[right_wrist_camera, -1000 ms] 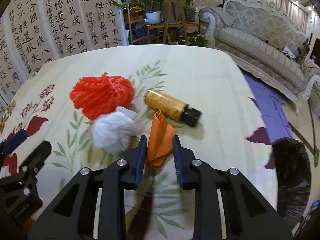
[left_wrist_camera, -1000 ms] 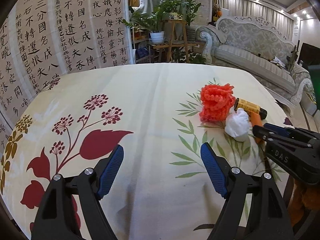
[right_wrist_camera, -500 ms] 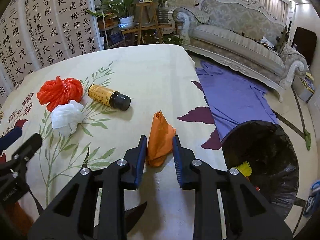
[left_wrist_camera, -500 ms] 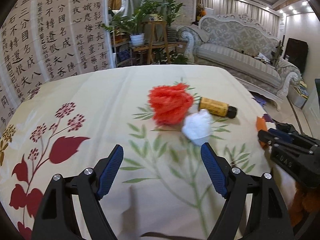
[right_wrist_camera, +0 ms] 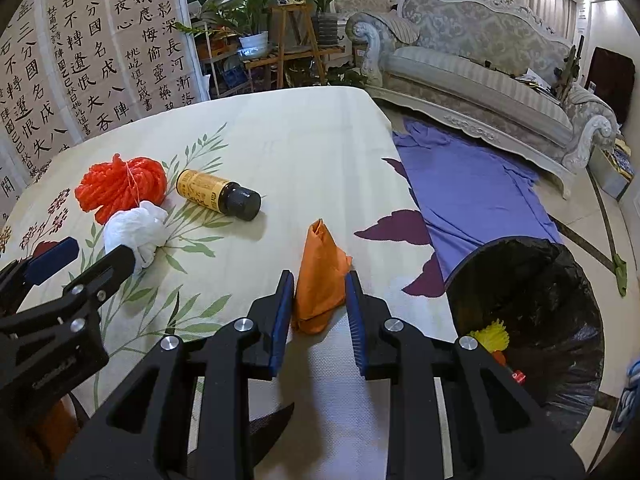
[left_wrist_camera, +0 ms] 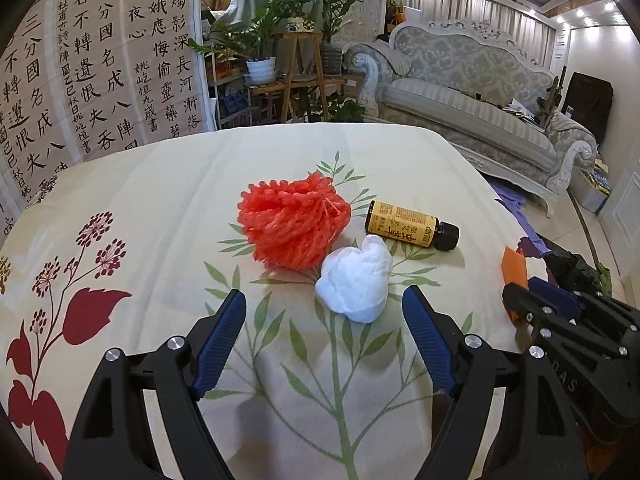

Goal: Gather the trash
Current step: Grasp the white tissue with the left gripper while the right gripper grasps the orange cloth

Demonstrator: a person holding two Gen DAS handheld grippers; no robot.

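My right gripper (right_wrist_camera: 318,296) is shut on an orange crumpled wrapper (right_wrist_camera: 320,276) and holds it above the table's right edge. A black-lined trash bin (right_wrist_camera: 532,312) stands on the floor to its right with a yellow item inside. My left gripper (left_wrist_camera: 324,320) is open and empty, just short of a white crumpled tissue (left_wrist_camera: 356,284). Behind the tissue lie a red bundle of twine (left_wrist_camera: 294,220) and a yellow-labelled bottle with a black cap (left_wrist_camera: 412,226). All three also show in the right wrist view: the tissue (right_wrist_camera: 134,232), the twine (right_wrist_camera: 120,190), the bottle (right_wrist_camera: 218,194).
The table wears a cream cloth with a floral print (left_wrist_camera: 160,208). A purple cloth (right_wrist_camera: 472,184) lies on the floor by a grey sofa (right_wrist_camera: 480,68). A calligraphy screen (left_wrist_camera: 80,72) and potted plants (left_wrist_camera: 280,40) stand behind the table.
My right gripper has carried the orange wrapper rightwards from beside the bottle to the table's edge near the bin. My left gripper has swung towards the white tissue.
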